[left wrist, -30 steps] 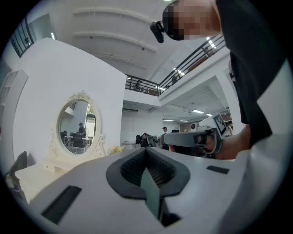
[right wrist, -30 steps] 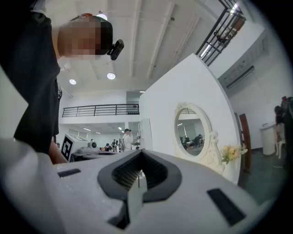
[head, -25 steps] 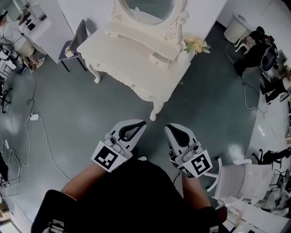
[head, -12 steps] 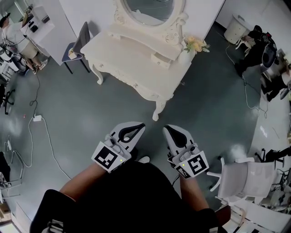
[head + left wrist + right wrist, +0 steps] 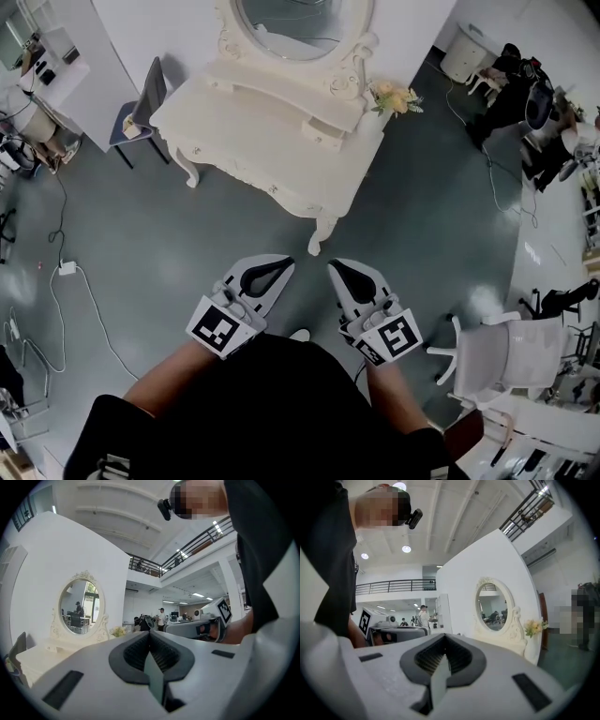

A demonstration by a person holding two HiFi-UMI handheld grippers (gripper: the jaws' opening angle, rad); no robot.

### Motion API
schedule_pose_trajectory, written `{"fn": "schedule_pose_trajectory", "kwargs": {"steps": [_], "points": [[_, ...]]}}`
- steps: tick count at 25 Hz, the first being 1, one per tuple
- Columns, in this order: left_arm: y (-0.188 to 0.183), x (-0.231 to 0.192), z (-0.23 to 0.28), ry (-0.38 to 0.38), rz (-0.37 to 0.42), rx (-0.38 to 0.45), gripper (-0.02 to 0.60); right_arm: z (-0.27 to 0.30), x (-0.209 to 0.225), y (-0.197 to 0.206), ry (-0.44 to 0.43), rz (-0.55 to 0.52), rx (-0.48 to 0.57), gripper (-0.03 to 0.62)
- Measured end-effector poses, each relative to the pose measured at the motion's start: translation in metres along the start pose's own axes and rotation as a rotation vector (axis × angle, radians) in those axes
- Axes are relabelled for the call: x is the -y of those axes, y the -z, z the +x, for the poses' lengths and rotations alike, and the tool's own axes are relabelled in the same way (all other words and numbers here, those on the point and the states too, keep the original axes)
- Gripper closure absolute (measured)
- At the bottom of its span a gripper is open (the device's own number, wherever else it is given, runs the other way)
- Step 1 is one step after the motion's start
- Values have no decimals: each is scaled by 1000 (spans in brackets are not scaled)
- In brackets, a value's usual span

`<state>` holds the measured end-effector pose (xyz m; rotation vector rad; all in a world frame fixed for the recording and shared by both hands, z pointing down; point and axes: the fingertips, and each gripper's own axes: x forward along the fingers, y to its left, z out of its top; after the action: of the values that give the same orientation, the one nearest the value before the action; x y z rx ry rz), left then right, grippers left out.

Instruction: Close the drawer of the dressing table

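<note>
Looks like this is sitting at the approach step. The person is standing well apart from the dressing table (image 5: 253, 131), holding the left claw (image 5: 286, 263) and right claw (image 5: 332, 266) level, both pinched fully closed on nothing. The small drawer (image 5: 322, 137) is sticking out below the mirror (image 5: 300, 14), toward the flowers (image 5: 394, 97). Next move, I'm guessing: getting close, then pushing a claw tip squarely against the drawer front.

The head view is dim, greyish and slightly soft, with pale glare on the floor (image 5: 483, 305) at the right, while both gripper views are brighter, lit by ceiling lights (image 5: 406, 549), bent at the edges, ringed in black, and the left hand-held gripper (image 5: 150, 634) looks blurred up close.
</note>
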<state>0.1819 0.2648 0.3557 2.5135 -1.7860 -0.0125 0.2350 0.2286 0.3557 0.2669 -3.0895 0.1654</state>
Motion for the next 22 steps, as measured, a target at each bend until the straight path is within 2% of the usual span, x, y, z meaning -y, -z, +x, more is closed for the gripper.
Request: {"fn": "schedule_pose_trajectory", "kwargs": {"steps": [9,22], "points": [[-3,-78,-5,101,29,4,588,75,8,-3,102,3,-19,592],[1,-175,-23,224,-23,-24,588,165,-2,-4,229,6,-48,592]]}}
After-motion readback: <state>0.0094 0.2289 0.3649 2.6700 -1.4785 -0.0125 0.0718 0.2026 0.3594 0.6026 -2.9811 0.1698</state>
